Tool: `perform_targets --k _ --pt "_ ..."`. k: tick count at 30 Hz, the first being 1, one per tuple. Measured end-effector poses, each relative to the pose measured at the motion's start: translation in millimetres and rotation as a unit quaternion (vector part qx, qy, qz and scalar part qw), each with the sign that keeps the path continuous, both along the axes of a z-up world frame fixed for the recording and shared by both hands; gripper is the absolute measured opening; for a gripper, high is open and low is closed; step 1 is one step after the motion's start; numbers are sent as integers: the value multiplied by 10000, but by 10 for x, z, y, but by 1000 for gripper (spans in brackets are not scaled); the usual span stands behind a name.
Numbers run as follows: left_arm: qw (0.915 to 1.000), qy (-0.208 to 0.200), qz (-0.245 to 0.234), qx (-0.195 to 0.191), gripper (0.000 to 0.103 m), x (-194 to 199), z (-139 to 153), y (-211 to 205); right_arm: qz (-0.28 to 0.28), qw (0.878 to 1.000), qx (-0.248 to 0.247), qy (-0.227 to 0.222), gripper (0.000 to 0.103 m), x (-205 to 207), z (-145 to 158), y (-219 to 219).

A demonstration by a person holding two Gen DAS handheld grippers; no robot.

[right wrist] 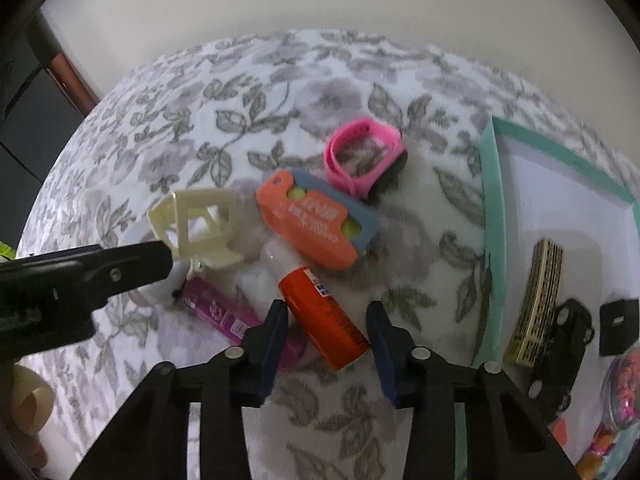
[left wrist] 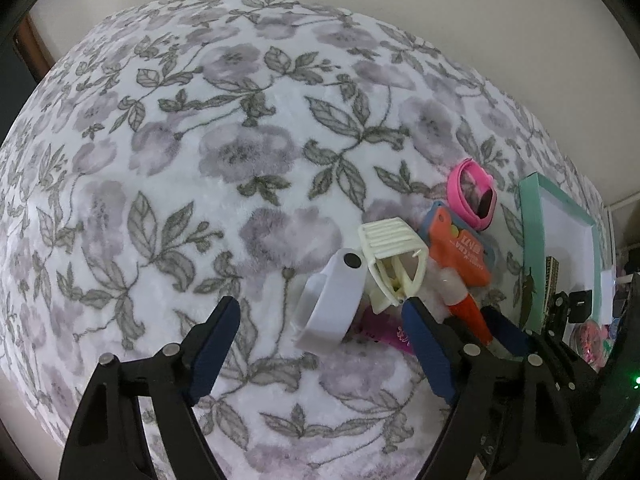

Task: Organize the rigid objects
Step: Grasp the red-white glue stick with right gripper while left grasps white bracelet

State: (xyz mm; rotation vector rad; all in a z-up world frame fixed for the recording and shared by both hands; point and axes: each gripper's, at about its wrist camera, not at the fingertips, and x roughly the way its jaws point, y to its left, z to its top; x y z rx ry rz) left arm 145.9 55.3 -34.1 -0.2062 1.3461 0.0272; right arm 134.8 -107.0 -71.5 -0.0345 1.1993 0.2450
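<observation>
The orange tube [right wrist: 324,316] lies on the flowered blanket [right wrist: 224,128], its white cap end pointing away toward the orange and blue card [right wrist: 316,220] and its flat end nearest the right wrist camera. The right gripper [right wrist: 328,312] points steeply down over it, one blue finger on each side of the tube. The left finger sits close against the tube's side; a small gap shows at the right finger, so I cannot tell whether the pads press on it yet.

To the left of the tube lies a purple stick [right wrist: 224,312], partly under the right gripper's left finger. Beyond it stands a cream plastic clip [right wrist: 196,228], and the tip of the left gripper's finger reaches in from the left edge just beside it. Past the card a pink watch band [right wrist: 360,152] stands on its edge. At the right sits a mint-green box [right wrist: 490,216] with a white inside, holding a striped yellow and black strip [right wrist: 540,292], a black toy car [right wrist: 560,340] and a small black square piece [right wrist: 618,326].

In the left wrist view the left gripper [left wrist: 320,312] stands wide open and holds nothing. A white watch band [left wrist: 328,304] lies between its fingers without touching either one, and the cream plastic clip [left wrist: 392,260] sits just beyond its right finger tip. The orange tube [left wrist: 468,304] shows behind that finger, with the pink watch band [left wrist: 472,196] farther off.
</observation>
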Motion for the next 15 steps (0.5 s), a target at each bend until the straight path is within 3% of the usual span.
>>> perform_targets --k 7,11,15 --pt "9999 20 22 112 83 20 -78 -45 -4 9996 64 293 39 -21 -17 -47" --pt "9999 -6 -23 135 83 27 -81 -75 -38 9997 93 205 39 5 -11 -42" --pt "9987 55 -247 443 83 25 -73 -147 85 9999 -118 0 41 29 -4 48"
